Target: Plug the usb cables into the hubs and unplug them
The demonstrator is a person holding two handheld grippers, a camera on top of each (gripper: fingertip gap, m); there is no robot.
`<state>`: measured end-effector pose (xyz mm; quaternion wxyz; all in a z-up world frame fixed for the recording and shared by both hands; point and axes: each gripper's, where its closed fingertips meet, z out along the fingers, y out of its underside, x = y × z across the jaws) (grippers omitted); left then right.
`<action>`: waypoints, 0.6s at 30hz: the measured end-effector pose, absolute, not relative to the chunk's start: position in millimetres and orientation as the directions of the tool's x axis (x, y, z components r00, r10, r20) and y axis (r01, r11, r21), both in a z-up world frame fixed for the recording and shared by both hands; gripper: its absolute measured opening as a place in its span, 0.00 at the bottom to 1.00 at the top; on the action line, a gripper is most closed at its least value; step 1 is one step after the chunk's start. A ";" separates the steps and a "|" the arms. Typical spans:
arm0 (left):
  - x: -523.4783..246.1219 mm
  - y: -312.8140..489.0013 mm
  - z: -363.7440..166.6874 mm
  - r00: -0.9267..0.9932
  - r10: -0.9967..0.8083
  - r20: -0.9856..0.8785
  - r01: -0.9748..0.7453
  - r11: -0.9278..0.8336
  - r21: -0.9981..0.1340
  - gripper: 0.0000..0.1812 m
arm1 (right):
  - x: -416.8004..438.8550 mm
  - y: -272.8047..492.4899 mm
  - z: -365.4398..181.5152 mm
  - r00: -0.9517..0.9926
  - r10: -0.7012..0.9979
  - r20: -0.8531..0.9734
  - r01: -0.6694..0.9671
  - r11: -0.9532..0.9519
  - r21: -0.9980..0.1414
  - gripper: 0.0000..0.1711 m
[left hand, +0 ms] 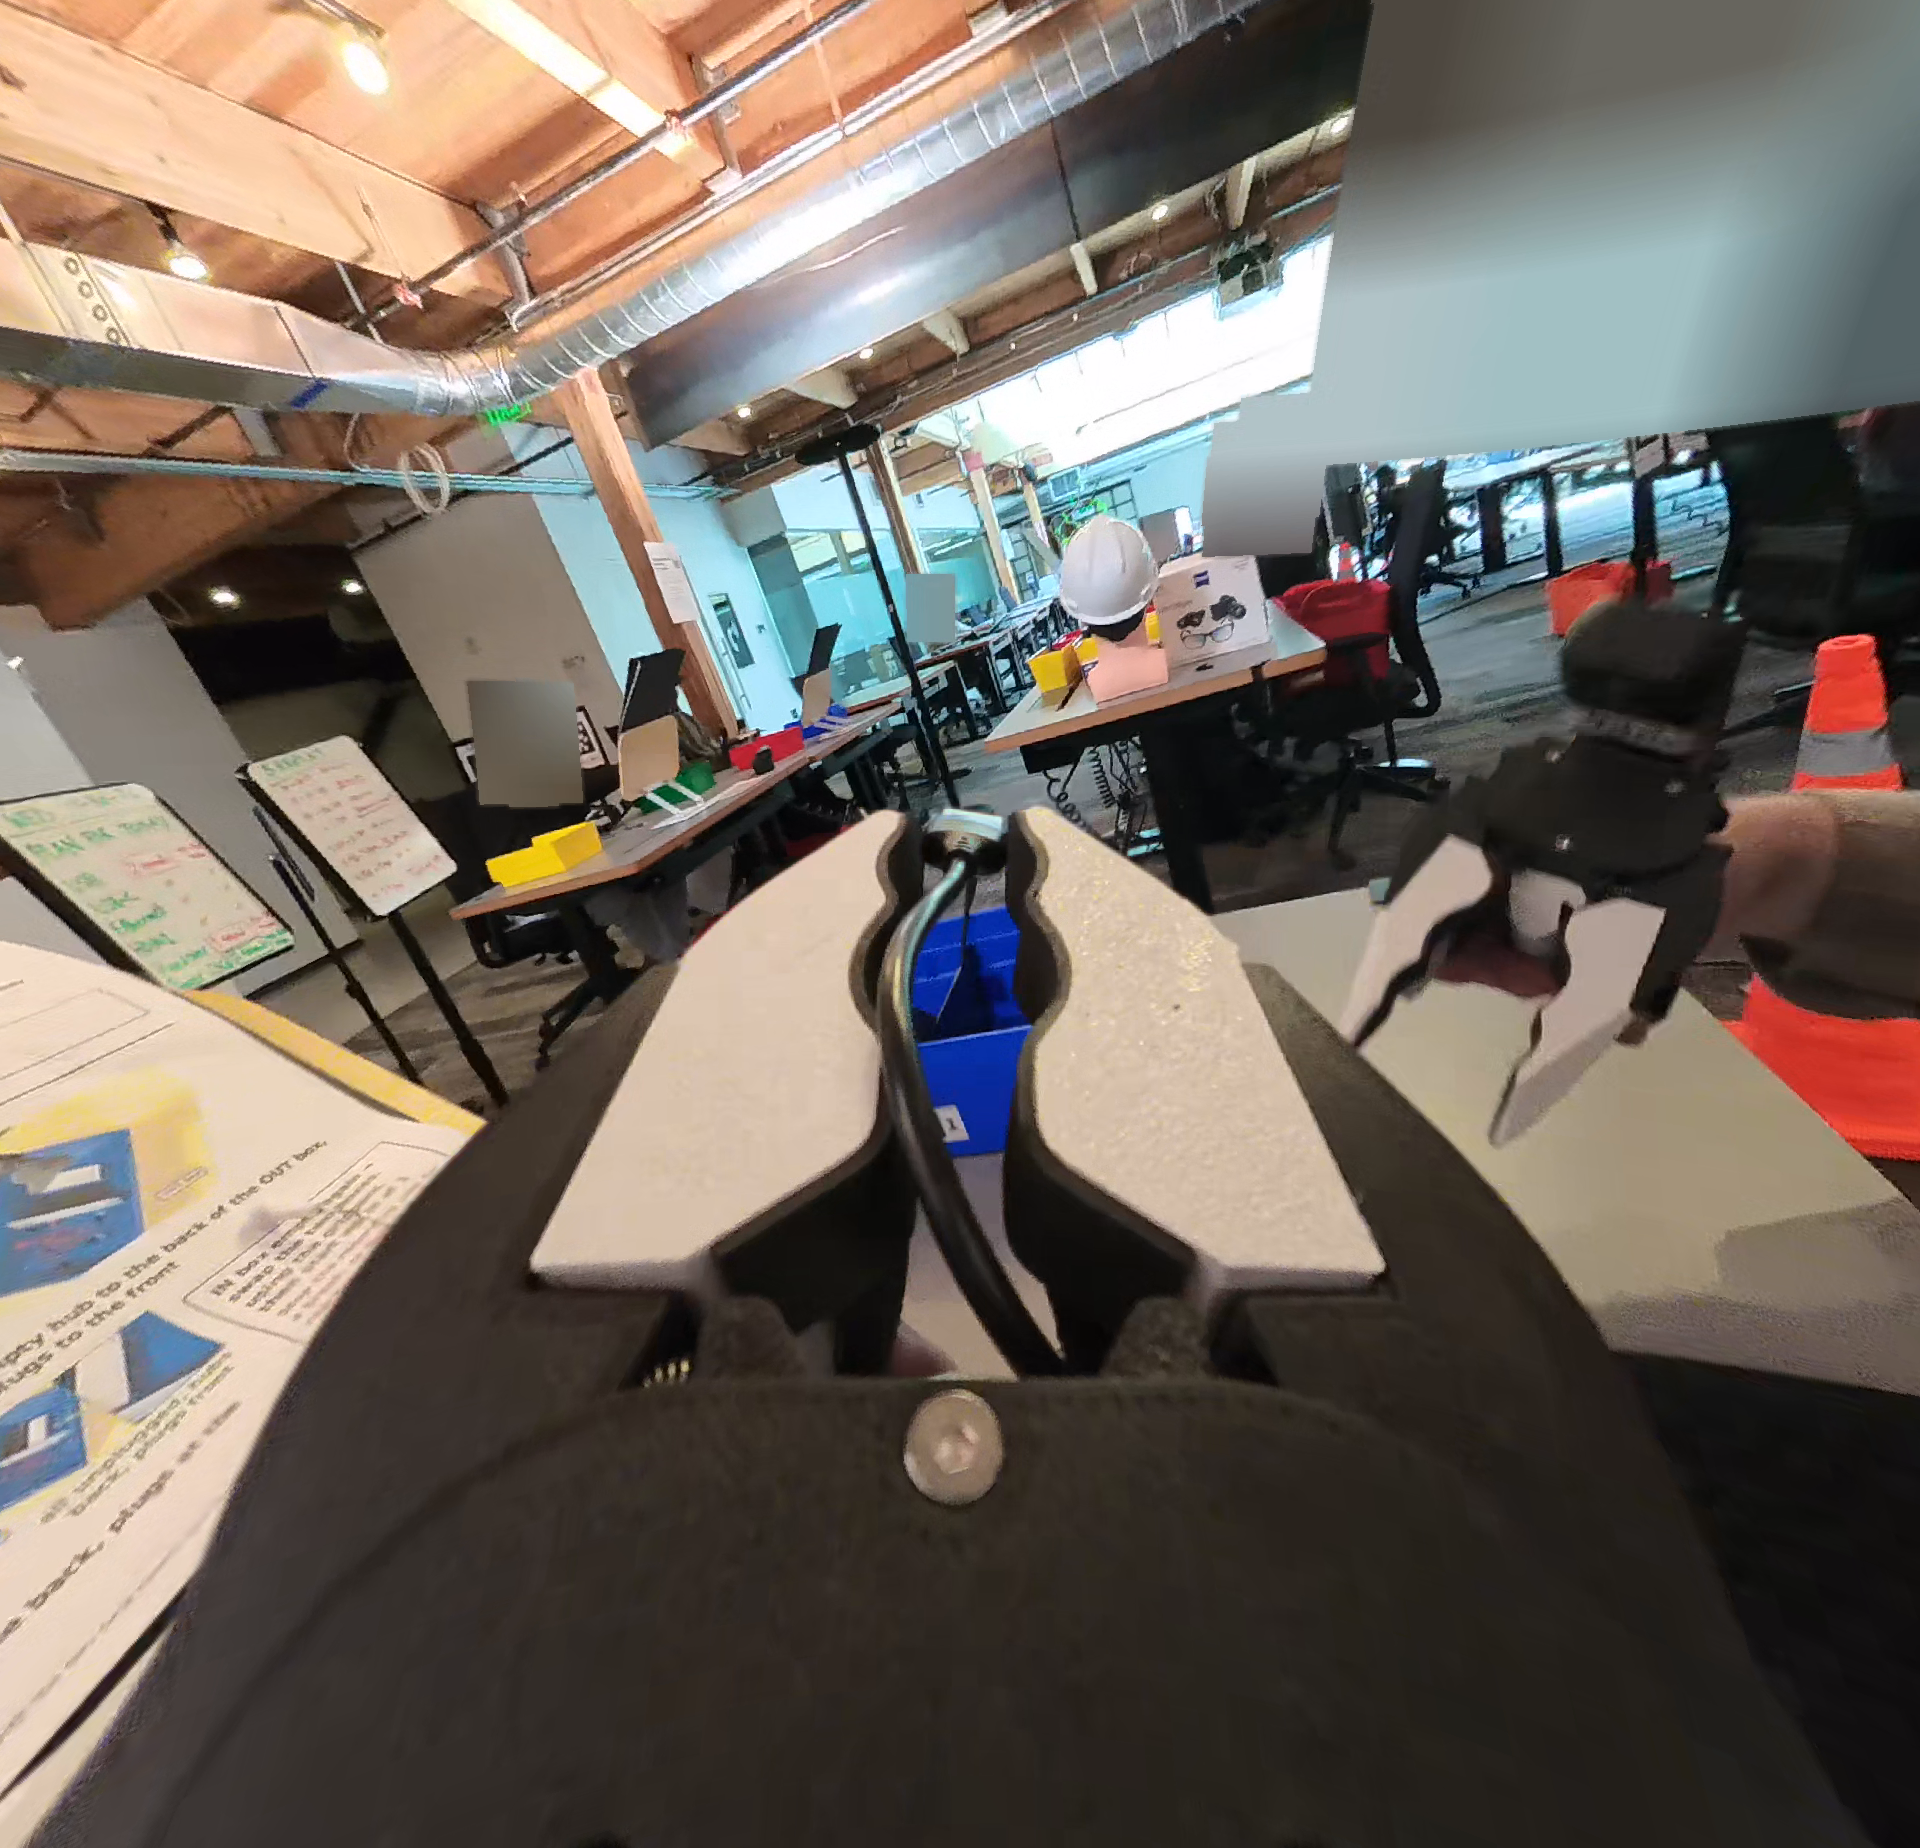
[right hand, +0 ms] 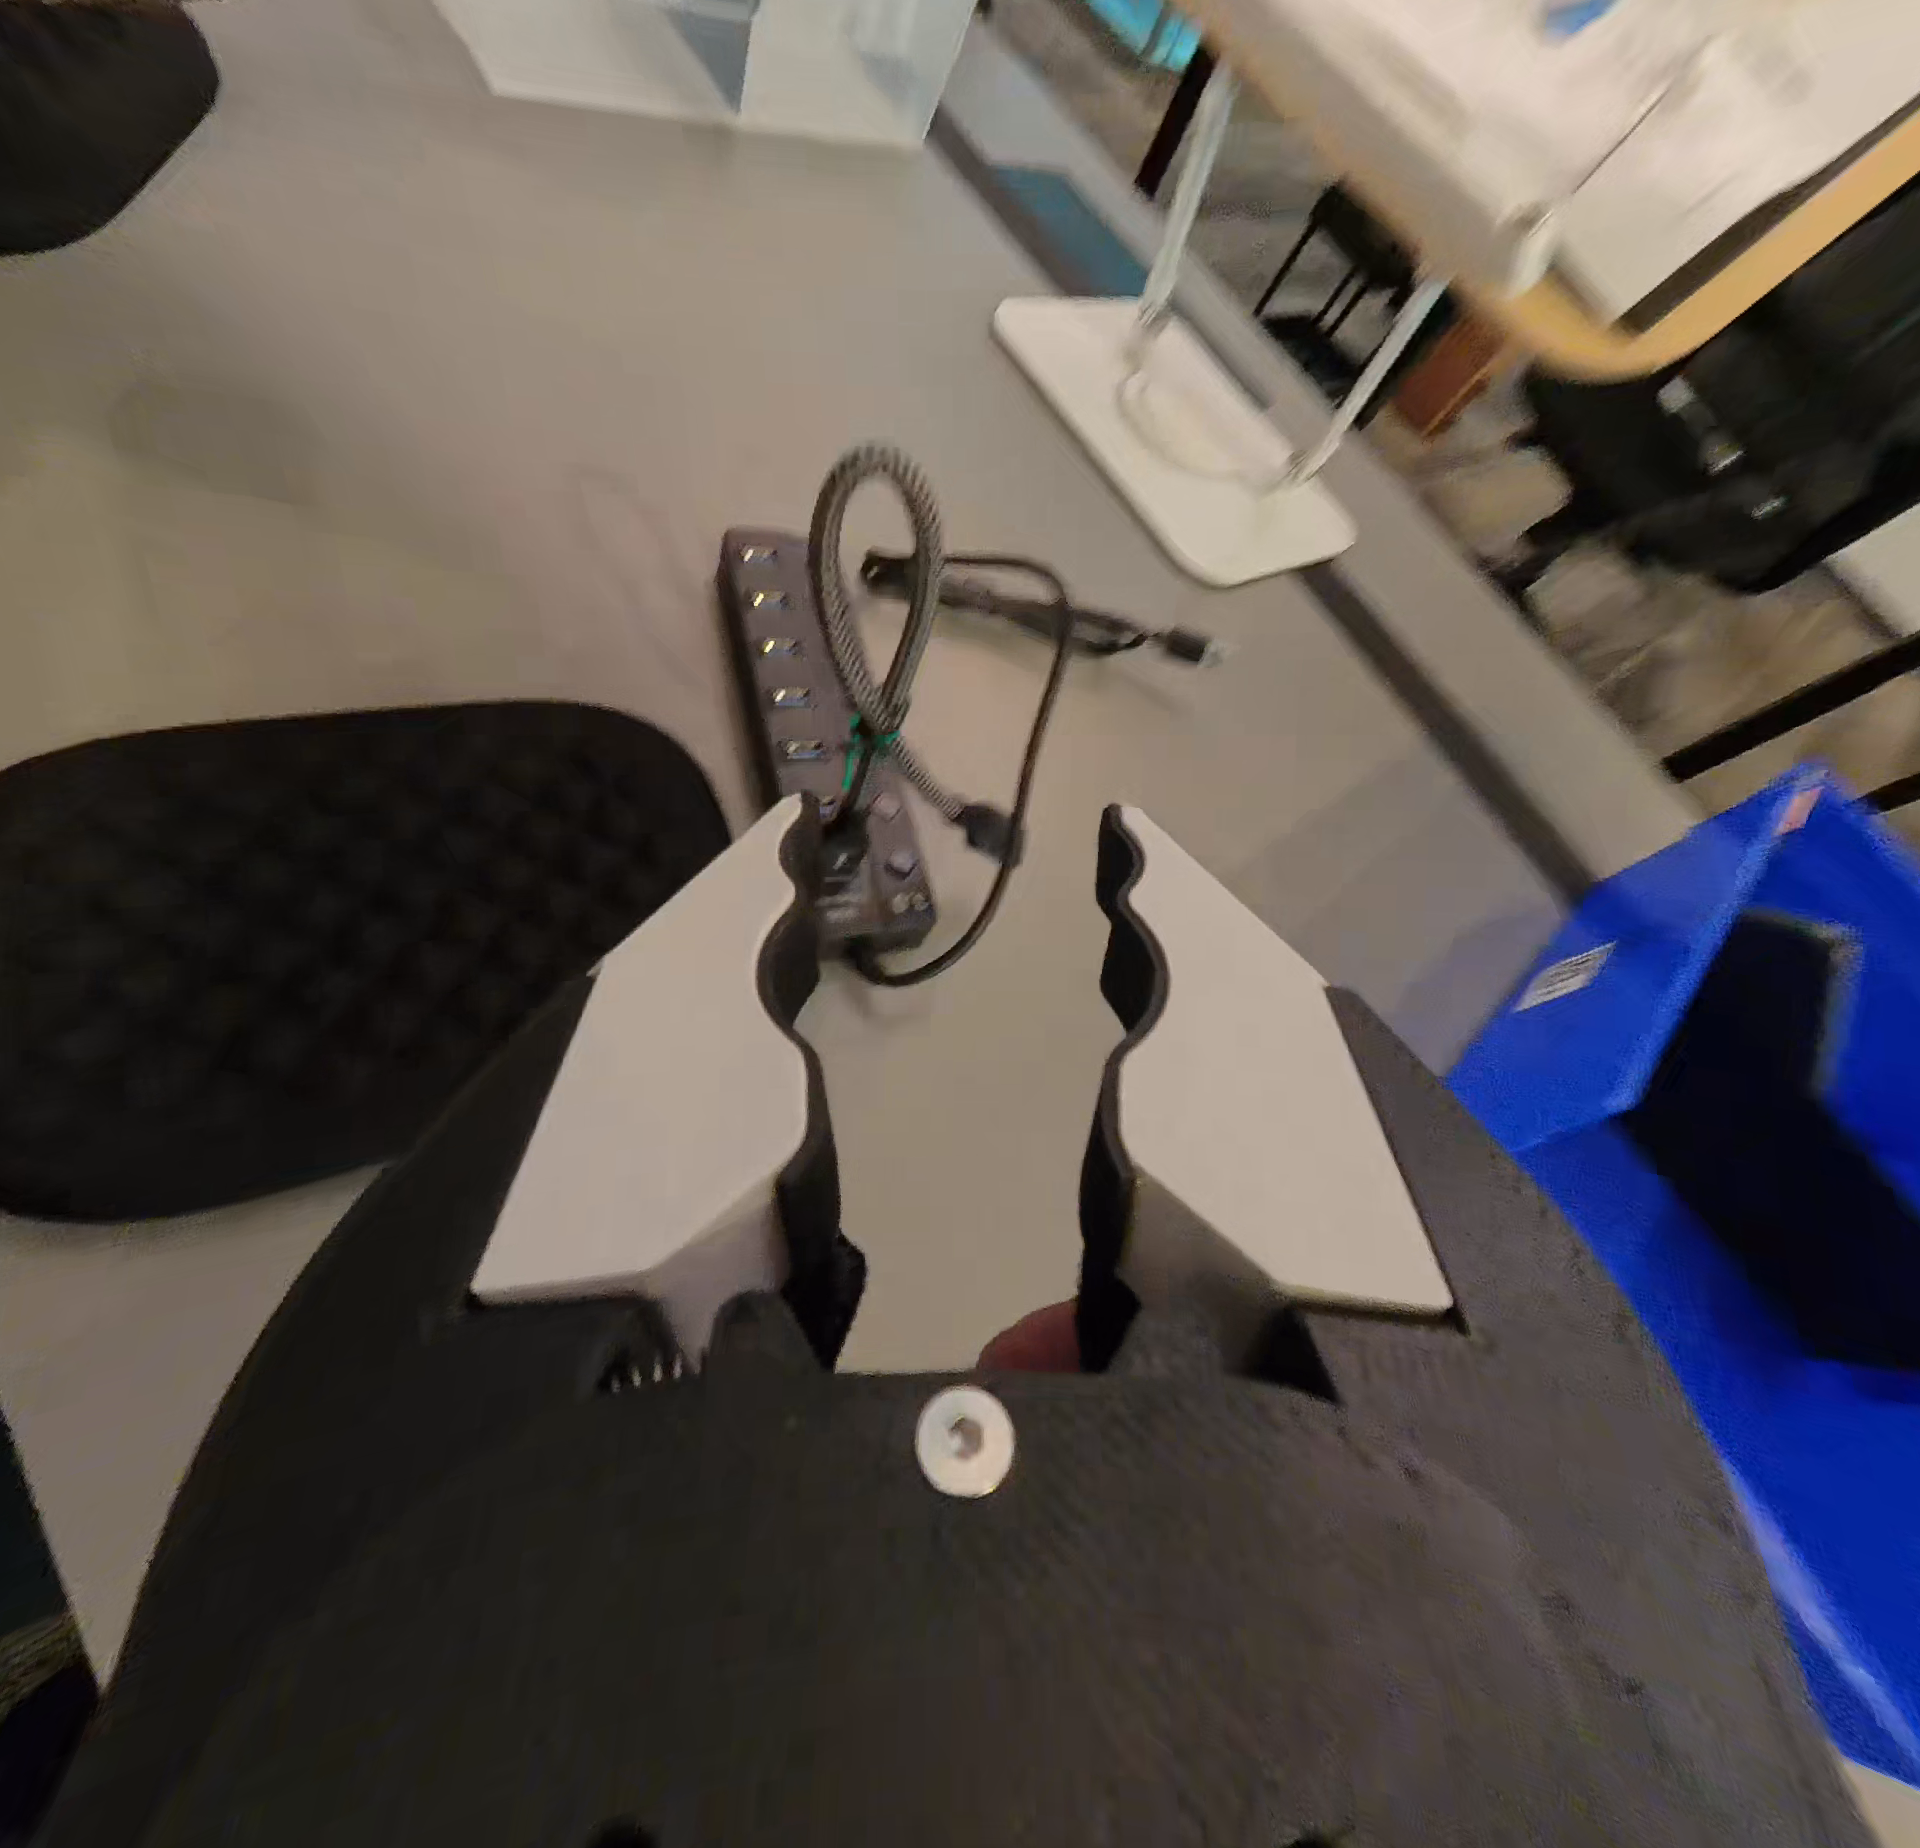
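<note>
Grey table (right hand: 416, 427), left tool (left hand: 961, 842) level, pinching cable (left hand: 904, 1019)

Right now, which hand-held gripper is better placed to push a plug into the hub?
Left. The left hand-held gripper is already shut on a black cable near its plug. The right hand-held gripper is open and empty above the hub.

Open workshop: timber-beam ceiling (left hand: 260, 136) with silver duct (left hand: 831, 209), rows of desks (left hand: 1143, 697), orange cone (left hand: 1849, 718)
</note>
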<state>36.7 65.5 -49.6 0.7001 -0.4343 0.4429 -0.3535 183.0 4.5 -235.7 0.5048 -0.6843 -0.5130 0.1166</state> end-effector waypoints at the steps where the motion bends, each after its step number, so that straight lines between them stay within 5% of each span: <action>1: 36.1 67.4 -49.0 0.357 -0.880 -0.315 0.122 0.378 -0.918 0.08 | 182.1 4.4 -248.7 0.438 0.839 0.322 0.587 0.004 -0.810 0.30; 5: 27.7 76.3 -52.3 0.382 -0.871 -0.309 0.144 0.386 -0.911 0.08 | 167.9 -1.7 -294.4 0.362 0.910 0.204 0.600 -0.061 -0.797 0.22; 18: 27.8 92.7 -74.7 0.349 -0.903 -0.251 0.169 0.324 -0.931 0.09 | 154.4 30.8 -348.8 0.367 0.928 0.061 0.584 -0.179 -0.792 0.29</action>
